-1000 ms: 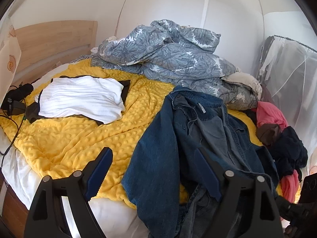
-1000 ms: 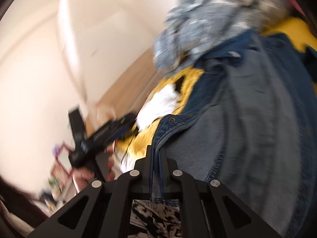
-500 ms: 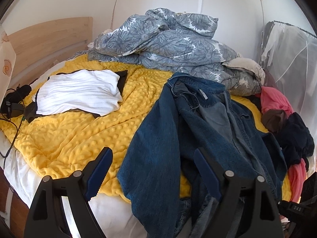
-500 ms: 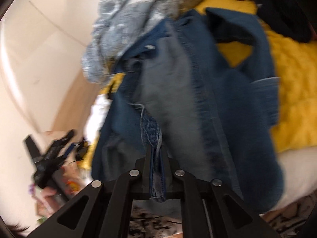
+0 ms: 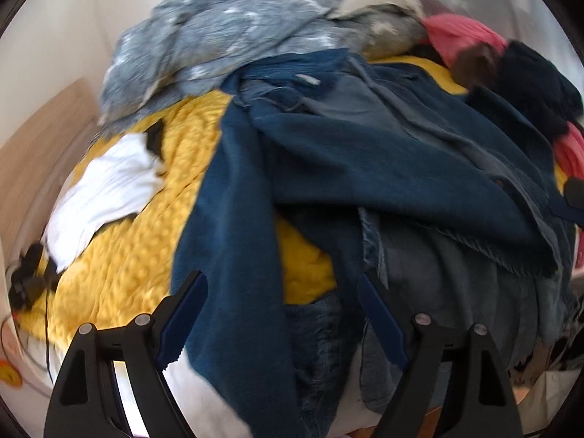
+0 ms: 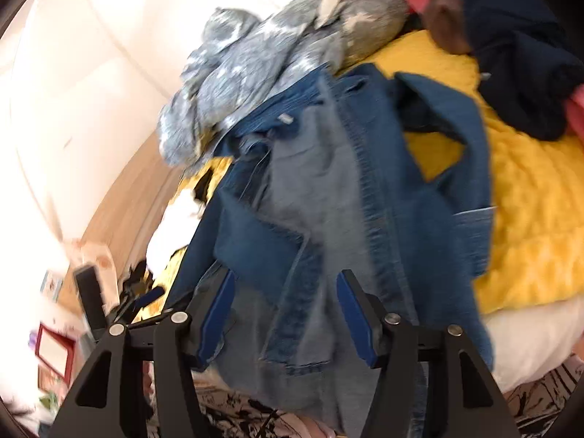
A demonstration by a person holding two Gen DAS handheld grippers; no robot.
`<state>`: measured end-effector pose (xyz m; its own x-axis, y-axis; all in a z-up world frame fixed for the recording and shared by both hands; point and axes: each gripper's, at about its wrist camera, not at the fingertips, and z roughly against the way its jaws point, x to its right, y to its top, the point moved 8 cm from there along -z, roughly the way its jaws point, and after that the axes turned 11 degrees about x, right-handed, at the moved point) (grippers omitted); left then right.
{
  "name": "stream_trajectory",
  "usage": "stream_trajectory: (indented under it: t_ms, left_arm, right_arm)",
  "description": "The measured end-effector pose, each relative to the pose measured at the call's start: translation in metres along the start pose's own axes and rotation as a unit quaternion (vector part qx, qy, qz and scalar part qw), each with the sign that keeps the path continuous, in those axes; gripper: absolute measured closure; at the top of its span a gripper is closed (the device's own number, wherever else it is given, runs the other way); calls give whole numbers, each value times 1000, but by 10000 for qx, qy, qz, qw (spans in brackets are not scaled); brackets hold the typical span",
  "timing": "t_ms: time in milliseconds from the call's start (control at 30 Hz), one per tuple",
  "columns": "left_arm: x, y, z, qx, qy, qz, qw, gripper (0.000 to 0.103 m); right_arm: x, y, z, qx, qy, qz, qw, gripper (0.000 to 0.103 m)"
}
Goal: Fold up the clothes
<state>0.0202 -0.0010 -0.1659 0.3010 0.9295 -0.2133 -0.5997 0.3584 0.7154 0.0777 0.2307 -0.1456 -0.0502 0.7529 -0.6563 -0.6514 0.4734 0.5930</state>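
The jacket (image 5: 365, 153) lies across the blanket (image 5: 138, 255) on the bed (image 6: 529, 335), hanging over its near edge. A folded shirt (image 5: 106, 189) sits toward the left edge, the duvet (image 5: 226, 36) is heaped at the far edge, and a clothes pile (image 5: 511, 73) fills the far right corner.

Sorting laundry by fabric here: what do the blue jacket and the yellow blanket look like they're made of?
Blue jacket: looks like denim, matte indigo with a paler inside face and stitched seams. Yellow blanket: seemingly a soft plush fleece, matte, its surface covered in raised dots; motion blur leaves the exact fibre open.
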Motion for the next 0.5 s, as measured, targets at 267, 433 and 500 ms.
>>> stream_trajectory:
  t_ms: [267,433,500]
  left_arm:
    - [13,12,5,108,-1039,175,9944,18]
    - [26,18,19,344,-1375,-69,9899,18]
    - [29,17,12,257,-1273,-316,9910,19]
  right_arm:
    - [-12,-1,-5,-118,199,-51,9997,43]
    - [-11,1,-3,-111,262,-133,9995,43]
    - [-10,0,-5,-160,306,-197,9992,43]
